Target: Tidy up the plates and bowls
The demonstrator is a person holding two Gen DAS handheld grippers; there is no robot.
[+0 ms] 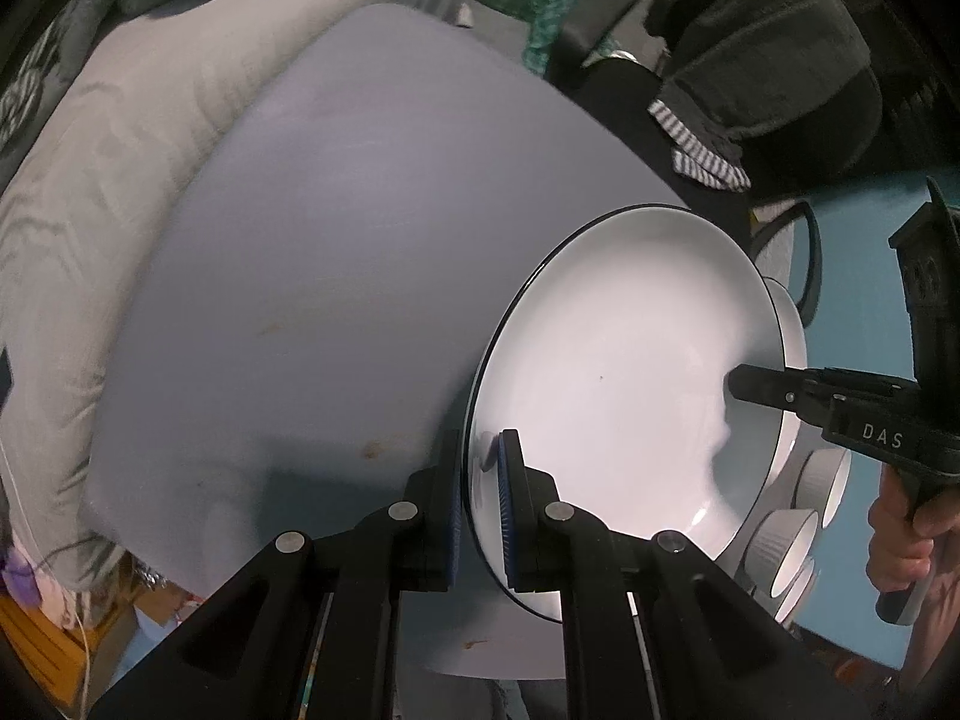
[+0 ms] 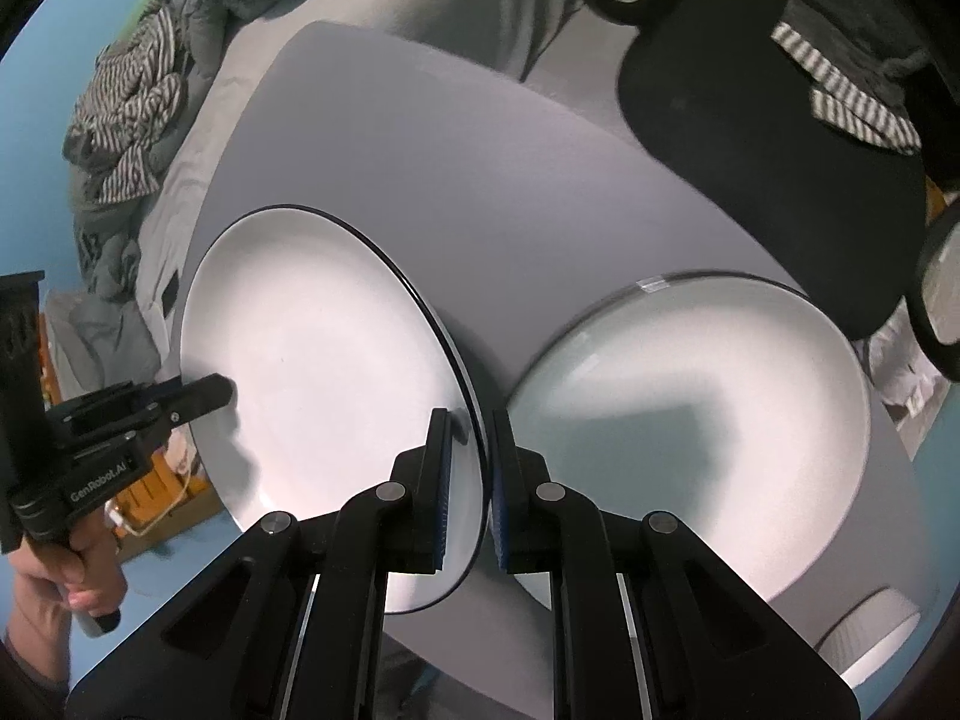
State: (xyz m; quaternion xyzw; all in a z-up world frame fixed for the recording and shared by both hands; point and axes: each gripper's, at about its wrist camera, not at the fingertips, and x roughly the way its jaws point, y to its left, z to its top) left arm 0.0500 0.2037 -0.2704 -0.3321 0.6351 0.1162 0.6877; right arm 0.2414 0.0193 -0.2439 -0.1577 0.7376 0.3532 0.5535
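Left gripper (image 1: 480,504) clamps the near rim of a white plate (image 1: 624,384) with a thin dark edge; the right gripper (image 2: 469,492) pinches the opposite rim of the same plate (image 2: 324,372), so it is held between both, clear of the surface. Beneath it lies a pale grey-lavender table (image 1: 336,276) bearing several small brown stains (image 1: 372,450) near the front edge. A second white plate (image 2: 708,420) rests flat on the table just beside the held one, close to the table's right edge. Ribbed white bowls (image 1: 780,546) sit along that same edge, partly hidden behind the held plate. The table's left and far portions are bare. Beyond its far edge lies grey bedding (image 1: 120,138) with striped clothing (image 2: 126,114); a black chair (image 2: 768,168) stands at the far right corner.
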